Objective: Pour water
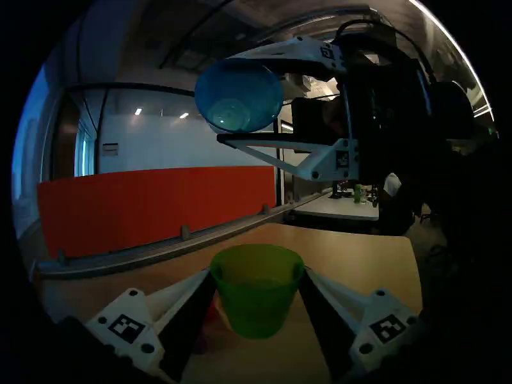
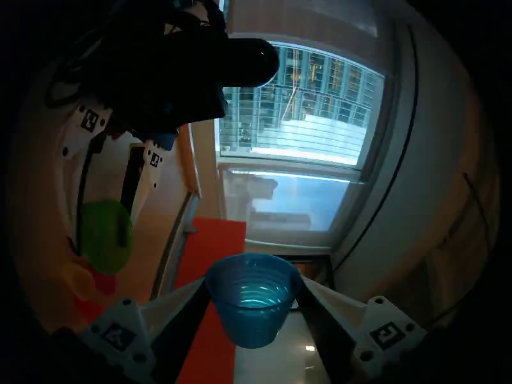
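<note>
Green cup (image 1: 257,291): left tool (image 1: 257,274) is clamping it over the bench (image 1: 371,249). Blue cup (image 2: 254,301): right tool (image 2: 253,283) is gripping it, tilted above; water is sitting inside, so pouring is likely just beginning.

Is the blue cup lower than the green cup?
No, in the left gripper view the blue cup is up high, well above the green cup.

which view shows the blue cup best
The right gripper view: the blue cup sits close between the fingers of the right gripper, rim and inside plain. The left gripper view shows it farther off, above the green cup, tipped with its mouth toward the camera.
</note>
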Available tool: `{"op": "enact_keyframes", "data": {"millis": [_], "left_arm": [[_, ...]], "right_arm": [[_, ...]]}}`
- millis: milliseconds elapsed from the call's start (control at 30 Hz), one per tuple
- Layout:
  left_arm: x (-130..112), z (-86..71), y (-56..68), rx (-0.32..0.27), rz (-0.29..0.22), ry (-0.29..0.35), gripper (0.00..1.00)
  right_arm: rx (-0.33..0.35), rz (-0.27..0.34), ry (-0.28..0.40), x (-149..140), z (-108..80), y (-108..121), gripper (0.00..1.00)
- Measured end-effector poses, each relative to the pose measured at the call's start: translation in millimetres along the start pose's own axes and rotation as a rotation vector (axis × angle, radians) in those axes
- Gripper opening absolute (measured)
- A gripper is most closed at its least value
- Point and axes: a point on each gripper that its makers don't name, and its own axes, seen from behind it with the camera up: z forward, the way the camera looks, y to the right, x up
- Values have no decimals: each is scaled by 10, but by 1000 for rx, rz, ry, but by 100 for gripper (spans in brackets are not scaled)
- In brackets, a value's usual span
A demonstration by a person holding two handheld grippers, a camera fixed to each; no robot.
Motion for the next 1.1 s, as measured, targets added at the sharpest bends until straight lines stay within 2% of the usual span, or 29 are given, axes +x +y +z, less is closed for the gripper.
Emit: {"op": "enact_keyframes", "data": {"millis": [200,333,867,1100], "left_arm": [[8,3,7,0,3,1,85],[8,5,6,0,4,1,85],[28,-19,8,5,12,3,86],[44,-25,9,6,16,3,86]], "right_arm": [[9,73,-5,-87,-11,-8,91],[16,151,0,-115,-41,-11,91],[63,615,49,-38,-163,-75,91],[82,778,53,0,-178,-156,91]]}}
